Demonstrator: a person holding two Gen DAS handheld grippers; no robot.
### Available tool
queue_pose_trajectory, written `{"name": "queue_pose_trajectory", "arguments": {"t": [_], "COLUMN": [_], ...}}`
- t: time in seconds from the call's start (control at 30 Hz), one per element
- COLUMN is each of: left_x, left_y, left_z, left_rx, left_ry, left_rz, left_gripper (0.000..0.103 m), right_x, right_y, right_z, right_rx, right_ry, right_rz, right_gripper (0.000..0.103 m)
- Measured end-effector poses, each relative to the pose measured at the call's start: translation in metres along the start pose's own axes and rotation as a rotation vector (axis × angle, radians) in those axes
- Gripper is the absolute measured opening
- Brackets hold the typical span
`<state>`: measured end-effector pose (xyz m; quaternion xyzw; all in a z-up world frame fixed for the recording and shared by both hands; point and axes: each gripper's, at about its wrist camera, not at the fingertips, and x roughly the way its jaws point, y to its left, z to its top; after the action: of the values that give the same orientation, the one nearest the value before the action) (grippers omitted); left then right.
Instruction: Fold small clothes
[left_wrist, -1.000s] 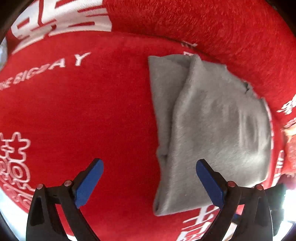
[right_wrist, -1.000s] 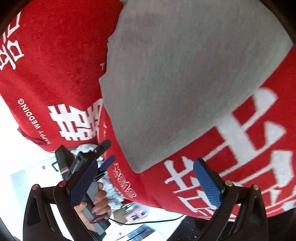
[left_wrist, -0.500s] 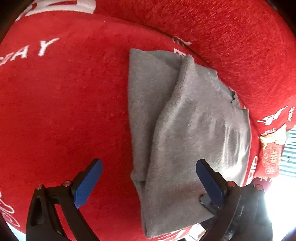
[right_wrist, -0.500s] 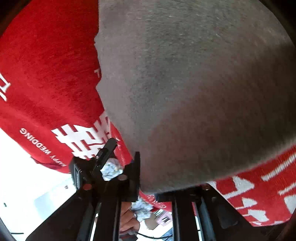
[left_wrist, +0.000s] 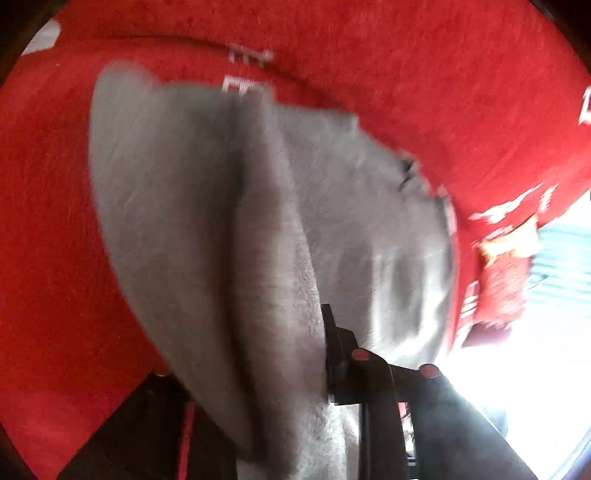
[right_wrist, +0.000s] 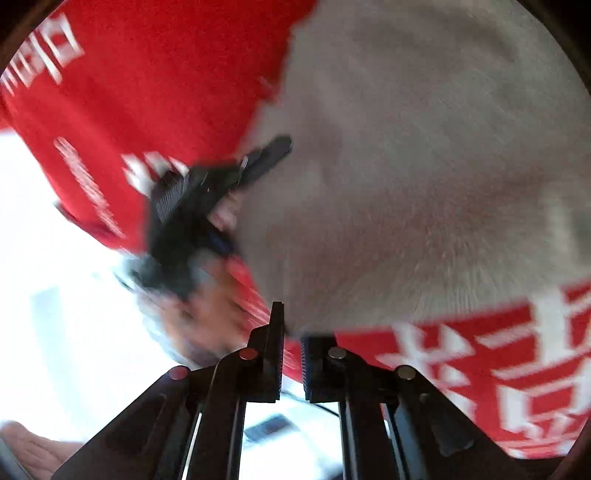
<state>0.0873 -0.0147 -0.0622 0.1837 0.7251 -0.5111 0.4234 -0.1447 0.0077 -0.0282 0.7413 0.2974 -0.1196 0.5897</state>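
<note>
A grey fleece garment (left_wrist: 266, 221) lies partly folded on a red cloth with white lettering (left_wrist: 48, 229). My left gripper (left_wrist: 295, 369) is shut on the garment's near edge; the fabric drapes over and hides its left finger. In the right wrist view the same grey garment (right_wrist: 443, 166) fills the upper right. My right gripper (right_wrist: 291, 354) is shut on the garment's near corner at the red cloth's (right_wrist: 155, 74) edge. The left gripper's black body (right_wrist: 207, 199) and the hand holding it show at left of the garment.
The red cloth's edge runs along the near side, with bright floor beyond (right_wrist: 55, 314). A red and gold tag (left_wrist: 506, 258) hangs at the cloth's right edge. Both views are motion-blurred.
Both grippers were open a second ago. The right one closed on the garment's corner first, then the left closed on its near edge and lifted the fabric.
</note>
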Motion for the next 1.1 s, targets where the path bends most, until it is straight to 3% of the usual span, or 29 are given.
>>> {"name": "queue_pose_trajectory", "arguments": {"t": [0.1, 0.17, 0.27, 0.3, 0.37, 0.47, 0.57, 0.63, 0.77, 0.97, 1.1], "left_x": [-0.002, -0.001, 0.000, 0.001, 0.002, 0.002, -0.002, -0.007, -0.022, -0.017, 0.027], "left_y": [-0.006, -0.009, -0.015, -0.016, -0.018, -0.024, -0.045, -0.061, -0.106, -0.216, -0.292], "left_z": [-0.005, -0.006, -0.005, -0.005, -0.001, -0.002, -0.006, -0.009, -0.012, -0.002, 0.003], "left_rx": [0.034, 0.025, 0.020, 0.023, 0.018, 0.046, 0.090, 0.119, 0.191, 0.324, 0.431], "left_ry": [-0.024, -0.037, -0.049, -0.046, -0.040, -0.055, -0.094, -0.116, -0.149, -0.166, -0.135], "left_rz": [0.051, 0.078, 0.109, 0.114, 0.119, 0.163, 0.224, 0.238, 0.209, 0.141, 0.130], "left_gripper": [0.024, 0.028, 0.033, 0.033, 0.033, 0.031, 0.020, 0.020, 0.019, 0.019, 0.019], "right_x": [-0.019, -0.042, -0.077, -0.084, -0.095, -0.091, -0.061, -0.054, -0.060, -0.114, -0.165], "right_y": [-0.002, 0.001, 0.011, 0.013, 0.017, 0.024, 0.015, 0.011, 0.012, -0.017, -0.050], "right_z": [-0.002, 0.008, 0.036, 0.047, 0.067, 0.094, 0.114, 0.114, 0.112, 0.105, 0.101], "right_rx": [-0.059, -0.093, -0.153, -0.170, -0.194, -0.268, -0.303, -0.329, -0.334, -0.171, -0.063], "right_ry": [0.041, -0.010, -0.138, -0.170, -0.224, -0.281, -0.224, -0.252, -0.226, -0.244, -0.311], "right_rz": [-0.135, -0.198, -0.328, -0.379, -0.414, -0.477, -0.562, -0.554, -0.522, -0.264, -0.124], "right_gripper": [0.015, 0.027, 0.028, 0.028, 0.011, 0.009, 0.009, 0.006, 0.006, 0.012, 0.012]}}
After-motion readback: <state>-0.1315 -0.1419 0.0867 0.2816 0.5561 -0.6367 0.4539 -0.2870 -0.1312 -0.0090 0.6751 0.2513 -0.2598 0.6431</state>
